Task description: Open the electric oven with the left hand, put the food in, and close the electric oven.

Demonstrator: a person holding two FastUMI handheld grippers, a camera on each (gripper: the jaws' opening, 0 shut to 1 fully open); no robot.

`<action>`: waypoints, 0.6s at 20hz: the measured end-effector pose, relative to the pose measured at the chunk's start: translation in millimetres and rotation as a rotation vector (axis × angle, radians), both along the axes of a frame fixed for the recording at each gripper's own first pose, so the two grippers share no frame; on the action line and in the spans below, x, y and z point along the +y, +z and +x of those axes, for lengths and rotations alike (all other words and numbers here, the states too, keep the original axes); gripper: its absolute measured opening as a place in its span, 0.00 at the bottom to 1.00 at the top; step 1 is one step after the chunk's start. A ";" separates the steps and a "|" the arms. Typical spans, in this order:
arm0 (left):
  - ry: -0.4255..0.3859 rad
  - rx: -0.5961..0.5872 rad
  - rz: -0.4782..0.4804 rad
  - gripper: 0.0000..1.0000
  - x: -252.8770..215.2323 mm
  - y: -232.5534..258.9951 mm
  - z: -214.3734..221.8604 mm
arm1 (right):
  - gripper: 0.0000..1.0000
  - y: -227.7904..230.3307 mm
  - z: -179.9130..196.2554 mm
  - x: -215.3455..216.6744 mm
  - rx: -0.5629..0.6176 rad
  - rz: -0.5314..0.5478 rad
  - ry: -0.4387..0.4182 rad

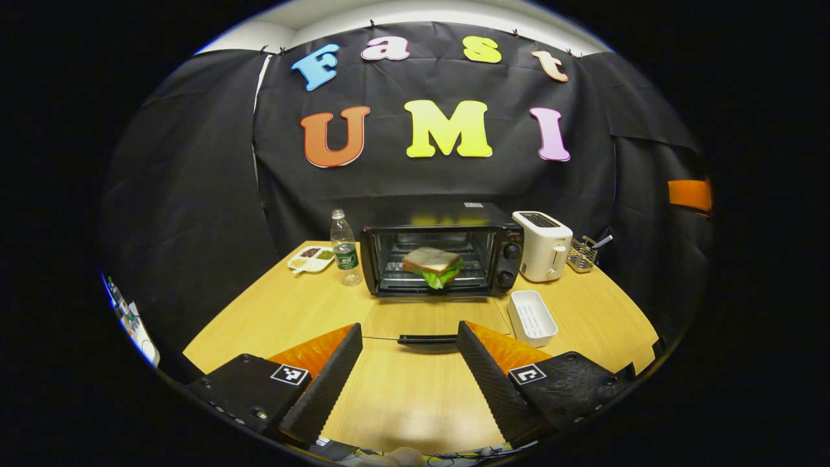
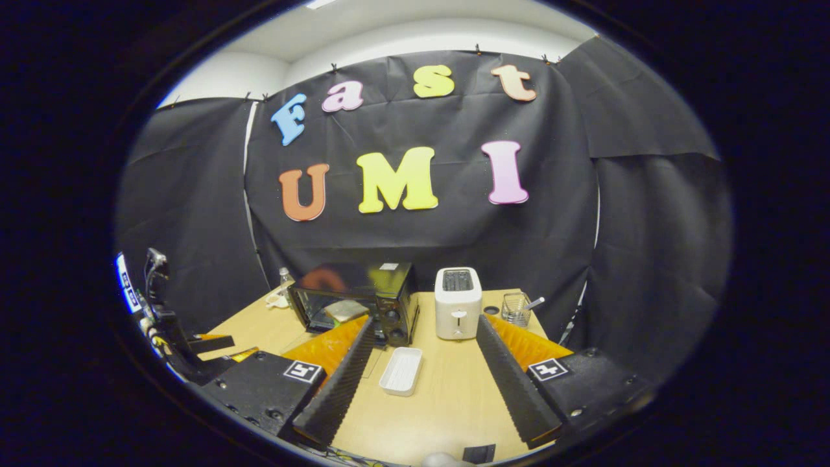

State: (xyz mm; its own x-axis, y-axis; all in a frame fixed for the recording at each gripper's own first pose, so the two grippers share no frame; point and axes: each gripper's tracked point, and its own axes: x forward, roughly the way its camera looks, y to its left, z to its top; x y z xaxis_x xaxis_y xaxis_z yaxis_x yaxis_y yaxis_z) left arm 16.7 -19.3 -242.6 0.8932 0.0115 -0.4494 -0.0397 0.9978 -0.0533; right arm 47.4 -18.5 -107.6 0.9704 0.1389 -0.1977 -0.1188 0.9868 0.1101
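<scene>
Both the left gripper (image 1: 410,370) and right gripper (image 2: 425,373) gape wide, empty, near the open oven (image 1: 441,250) holding the sandwich (image 1: 433,266).

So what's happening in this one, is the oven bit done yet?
Partly. The oven stands open, its glass door folded flat on the table, and the sandwich sits on the rack inside. The white tray beside it is empty. The left gripper hovers open before the door handle, holding nothing; the right gripper is open too. Closing remains.
</scene>
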 end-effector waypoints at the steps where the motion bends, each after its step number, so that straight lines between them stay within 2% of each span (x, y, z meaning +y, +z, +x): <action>1: -0.007 0.019 -0.014 0.96 -10.2 -10.2 0.6 | 1.00 1.5 -1.4 -4.0 -0.003 0.001 0.009; 4: -0.030 0.095 -0.031 0.96 -31.6 -46.0 2.7 | 1.00 -2.0 0.3 -18.0 0.018 -0.017 0.002; 5: -0.036 0.117 -0.042 0.96 -36.4 -57.8 5.0 | 0.89 -1.0 0.4 -21.8 0.021 -0.023 -0.007; 6: -0.042 0.137 -0.052 0.96 -41.0 -69.4 6.7 | 1.00 0.4 0.2 -24.7 0.024 -0.026 -0.018; 12: -0.077 0.266 -0.113 0.96 -51.0 -133.6 25.8 | 1.00 -0.8 0.8 -26.6 0.057 -0.053 -0.077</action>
State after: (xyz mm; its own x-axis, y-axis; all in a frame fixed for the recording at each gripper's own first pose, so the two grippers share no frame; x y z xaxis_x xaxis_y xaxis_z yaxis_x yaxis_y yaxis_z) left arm 42.5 -70.3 -376.2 0.7404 -0.1155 -0.6622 0.0088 0.9867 -0.1624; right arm 48.2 -45.0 -108.4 0.9648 0.0524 -0.2577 -0.0375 0.9973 0.0624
